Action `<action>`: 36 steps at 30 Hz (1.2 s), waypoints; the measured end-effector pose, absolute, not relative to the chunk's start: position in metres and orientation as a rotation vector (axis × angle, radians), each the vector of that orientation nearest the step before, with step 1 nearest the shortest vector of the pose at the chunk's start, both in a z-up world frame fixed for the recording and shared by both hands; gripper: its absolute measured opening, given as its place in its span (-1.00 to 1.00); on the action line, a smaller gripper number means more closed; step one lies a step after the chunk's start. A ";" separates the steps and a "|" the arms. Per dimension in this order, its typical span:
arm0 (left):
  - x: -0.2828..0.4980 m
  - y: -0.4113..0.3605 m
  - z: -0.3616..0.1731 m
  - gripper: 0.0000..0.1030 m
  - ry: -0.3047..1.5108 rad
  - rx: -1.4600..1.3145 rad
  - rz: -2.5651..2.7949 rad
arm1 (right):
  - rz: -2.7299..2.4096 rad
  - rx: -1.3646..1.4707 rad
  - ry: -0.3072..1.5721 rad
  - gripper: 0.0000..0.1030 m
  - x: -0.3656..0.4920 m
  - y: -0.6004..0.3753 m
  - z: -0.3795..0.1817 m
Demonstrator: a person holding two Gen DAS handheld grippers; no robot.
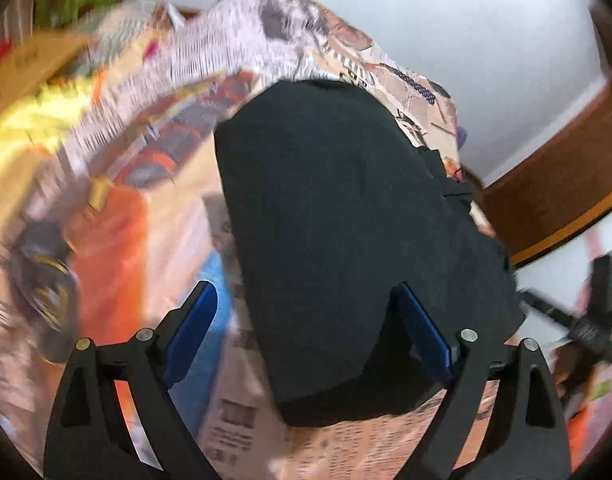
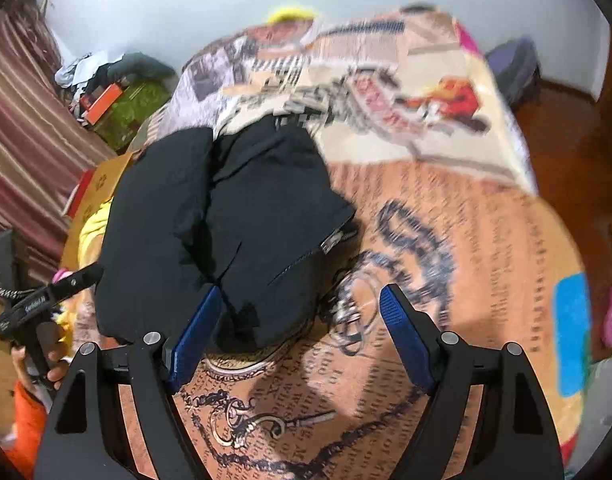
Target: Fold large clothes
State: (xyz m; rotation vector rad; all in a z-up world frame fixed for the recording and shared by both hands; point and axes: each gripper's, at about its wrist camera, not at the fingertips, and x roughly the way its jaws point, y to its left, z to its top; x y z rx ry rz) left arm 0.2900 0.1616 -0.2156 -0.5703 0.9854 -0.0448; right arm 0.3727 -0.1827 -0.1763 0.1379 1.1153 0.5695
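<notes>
A black garment [image 1: 346, 216] lies folded in a compact bundle on a bed with a printed newspaper-pattern blanket [image 1: 242, 432]. In the right wrist view the same garment [image 2: 226, 232] shows a folded top layer with a small label near its right edge. My left gripper [image 1: 306, 320] is open and empty, its blue pads on either side of the bundle's near end, just above it. My right gripper [image 2: 298, 320] is open and empty, over the blanket [image 2: 446, 240] at the bundle's near right corner. The left hand-held gripper [image 2: 46, 300] shows at the left.
A yellow cloth [image 1: 30, 120] and a cardboard box [image 1: 30, 64] lie at the bed's left. Striped curtain [image 2: 22, 132] and clutter on the left. A wooden floor [image 2: 566, 140] and a dark bag [image 2: 514, 68] are beyond the bed. A white wall [image 1: 486, 40] stands behind.
</notes>
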 end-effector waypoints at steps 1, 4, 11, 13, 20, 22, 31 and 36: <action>0.294 0.165 -0.223 0.84 0.998 -0.620 -0.057 | 0.587 0.159 1.137 0.53 0.376 -0.180 -0.182; 0.304 0.173 -0.241 0.94 1.020 -0.736 -0.084 | 0.629 0.214 1.172 0.53 0.386 -0.176 -0.193; 0.325 0.173 -0.264 1.00 1.065 -0.891 -0.159 | 0.708 0.323 1.211 0.53 0.413 -0.169 -0.203; 0.328 0.172 -0.265 1.00 1.066 -0.886 -0.161 | 0.721 0.338 1.215 0.53 0.414 -0.167 -0.205; 0.330 0.169 -0.266 0.96 1.054 -0.886 -0.173 | 0.728 0.383 1.258 -0.14 0.417 -0.158 -0.217; 0.325 0.164 -0.259 0.87 1.038 -0.847 -0.160 | 0.743 0.418 1.262 -0.34 0.414 -0.159 -0.214; 0.297 0.162 -0.207 0.61 1.008 -0.708 -0.175 | 0.791 0.389 1.204 -0.65 0.377 -0.157 -0.167; 0.275 0.174 -0.162 0.49 0.922 -0.642 -0.178 | 0.825 0.369 1.173 -0.66 0.362 -0.140 -0.143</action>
